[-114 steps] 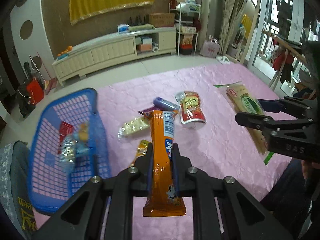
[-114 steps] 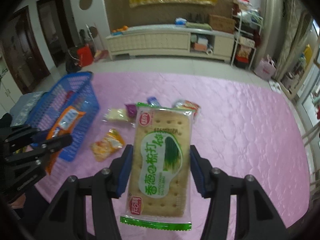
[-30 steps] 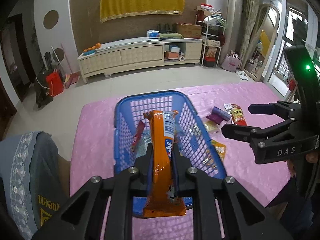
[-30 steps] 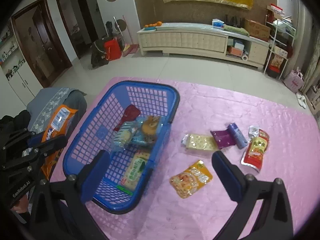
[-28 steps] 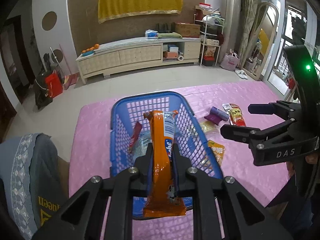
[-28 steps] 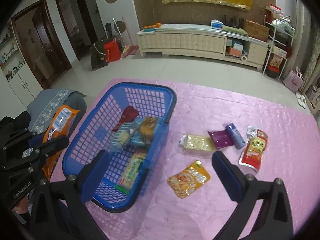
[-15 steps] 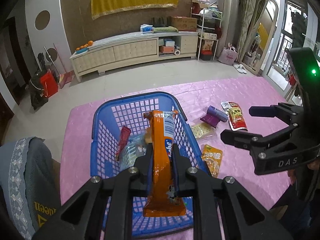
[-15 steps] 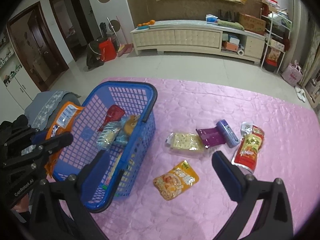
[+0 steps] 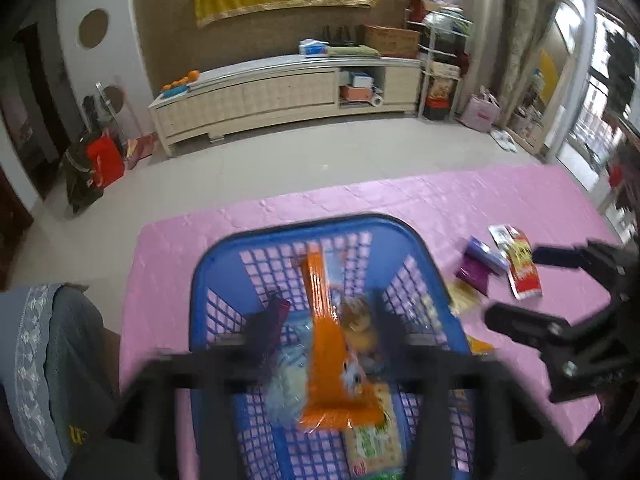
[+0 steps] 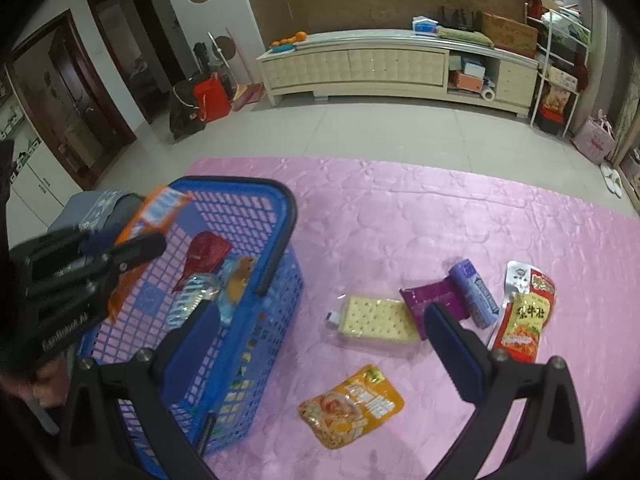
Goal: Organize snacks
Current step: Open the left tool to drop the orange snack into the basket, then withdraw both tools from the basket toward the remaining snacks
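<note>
The blue basket (image 9: 304, 226) stands on the pink cloth and also shows in the right wrist view (image 10: 244, 188). My left gripper (image 9: 326, 328) is open above it, fingers spread wide and blurred. The orange snack bar (image 9: 324, 332) hangs loose between them over the basket's snacks; it also shows in the right wrist view (image 10: 156, 212). The green cracker pack (image 9: 374, 440) lies in the basket. My right gripper (image 10: 320, 340) is open and empty over the cloth, right of the basket. It shows in the left wrist view (image 9: 516, 288).
On the cloth right of the basket lie a clear cracker pack (image 10: 374, 320), a purple pack (image 10: 434, 304), a purple tube (image 10: 474, 294), a red pouch (image 10: 524, 316) and a yellow pouch (image 10: 352, 406). A grey garment (image 9: 44, 360) lies at the cloth's left edge.
My left gripper has opened and let go of the orange snack bar above the basket. My right gripper has shifted right, away from the basket.
</note>
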`<state>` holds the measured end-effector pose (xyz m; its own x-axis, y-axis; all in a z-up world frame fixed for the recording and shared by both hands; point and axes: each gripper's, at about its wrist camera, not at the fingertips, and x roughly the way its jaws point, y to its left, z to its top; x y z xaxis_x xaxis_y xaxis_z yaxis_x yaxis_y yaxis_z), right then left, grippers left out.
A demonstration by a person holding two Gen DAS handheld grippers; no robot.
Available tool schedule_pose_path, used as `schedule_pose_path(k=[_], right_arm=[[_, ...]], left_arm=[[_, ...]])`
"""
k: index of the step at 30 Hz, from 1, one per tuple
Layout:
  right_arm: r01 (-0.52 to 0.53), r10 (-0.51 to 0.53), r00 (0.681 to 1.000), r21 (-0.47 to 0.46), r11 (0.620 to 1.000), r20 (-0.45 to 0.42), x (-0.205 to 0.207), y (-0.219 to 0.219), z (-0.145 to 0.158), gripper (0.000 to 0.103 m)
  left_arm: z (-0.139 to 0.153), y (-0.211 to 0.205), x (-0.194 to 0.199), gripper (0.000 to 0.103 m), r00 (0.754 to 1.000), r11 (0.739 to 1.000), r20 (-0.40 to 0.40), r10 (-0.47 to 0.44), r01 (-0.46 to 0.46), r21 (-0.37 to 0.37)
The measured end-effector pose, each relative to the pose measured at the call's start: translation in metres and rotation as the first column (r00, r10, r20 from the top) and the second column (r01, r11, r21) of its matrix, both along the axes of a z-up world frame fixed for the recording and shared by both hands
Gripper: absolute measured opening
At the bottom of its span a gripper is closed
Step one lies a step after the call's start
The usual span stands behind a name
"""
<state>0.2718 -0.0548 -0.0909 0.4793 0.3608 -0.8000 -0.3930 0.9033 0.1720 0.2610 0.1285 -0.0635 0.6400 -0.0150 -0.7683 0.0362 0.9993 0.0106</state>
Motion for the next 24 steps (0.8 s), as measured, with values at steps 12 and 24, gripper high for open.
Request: schedule_pose_path(k=[12, 24], right_arm=[[0.053, -0.053, 0.998, 0.012, 0.999, 0.033, -0.018, -0.038, 0.029, 0.103], [0.085, -0.086, 0.991, 0.015, 0.996, 0.099, -0.060, -0.077, 0.070, 0.103]], left_arm=[[0.018, -0.025, -0.040, 0.072, 0.997, 0.997, 0.003, -0.077, 0.077, -0.017], [0.058, -0.076, -0.080, 0.079, 0.982, 0.985, 0.078, -0.171, 0.172, 0.001]])
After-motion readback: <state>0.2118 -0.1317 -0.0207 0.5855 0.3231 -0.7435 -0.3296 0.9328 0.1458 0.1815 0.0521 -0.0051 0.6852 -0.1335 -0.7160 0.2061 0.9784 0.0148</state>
